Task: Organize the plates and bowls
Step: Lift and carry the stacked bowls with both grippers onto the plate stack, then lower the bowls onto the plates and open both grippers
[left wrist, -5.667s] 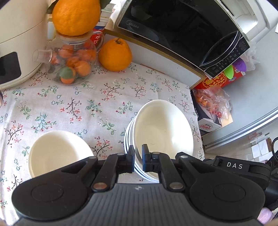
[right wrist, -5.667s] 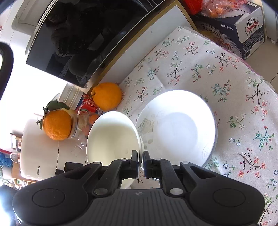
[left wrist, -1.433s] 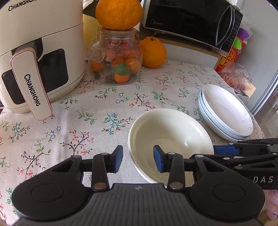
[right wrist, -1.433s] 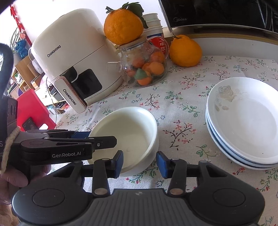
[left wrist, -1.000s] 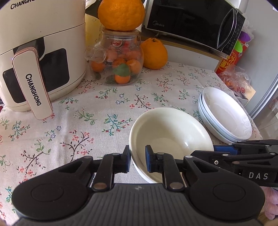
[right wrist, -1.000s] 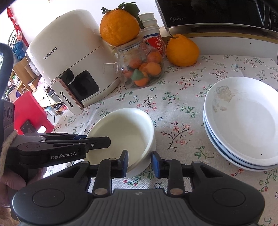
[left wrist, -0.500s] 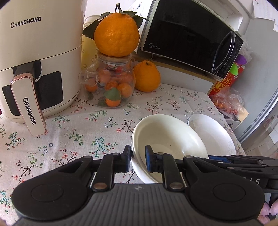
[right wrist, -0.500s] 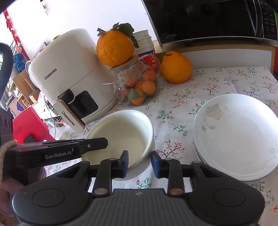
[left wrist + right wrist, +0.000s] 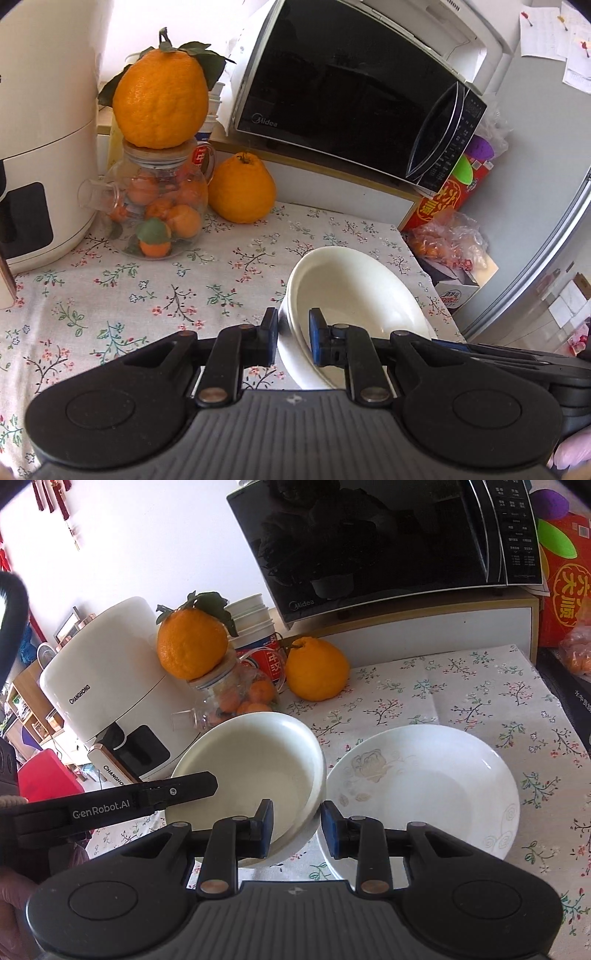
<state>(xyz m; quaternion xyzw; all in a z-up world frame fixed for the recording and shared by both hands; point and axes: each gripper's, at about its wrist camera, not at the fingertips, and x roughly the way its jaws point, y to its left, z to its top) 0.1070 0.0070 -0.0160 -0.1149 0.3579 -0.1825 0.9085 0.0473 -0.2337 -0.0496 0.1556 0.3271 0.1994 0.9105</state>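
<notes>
The left gripper (image 9: 292, 338) is nearly closed on the near rim of a cream bowl (image 9: 354, 291), one blue pad outside the wall and one inside. The right gripper (image 9: 296, 827) clamps the same bowl (image 9: 255, 760) at another part of its rim, its jaws a little wider, with the wall between the pads. In the right wrist view the long black fingers of the left gripper reach in from the left edge across the bowl's rim. The bowl appears to consist of two nested together, since a second rim shows just under the top one. It is tilted and held up off the counter (image 9: 110, 295), which is covered with a flowered cloth.

Just beside the bowl, to its right in the right wrist view, lies a stack of white plates (image 9: 424, 794); the top one has a faint flower print near its rim. The bowl's edge overlaps the plates' left edge in that view, but whether they touch I cannot tell.

Farther back stands a glass jar (image 9: 159, 210) full of small oranges, with a big orange (image 9: 160, 99) balanced on its lid. A second big orange (image 9: 242, 192) sits on the cloth next to the jar. A white air fryer (image 9: 103, 686) stands at the left, and a black microwave (image 9: 354, 99) sits on a raised shelf behind. A red box (image 9: 565, 576) stands right of the microwave.
</notes>
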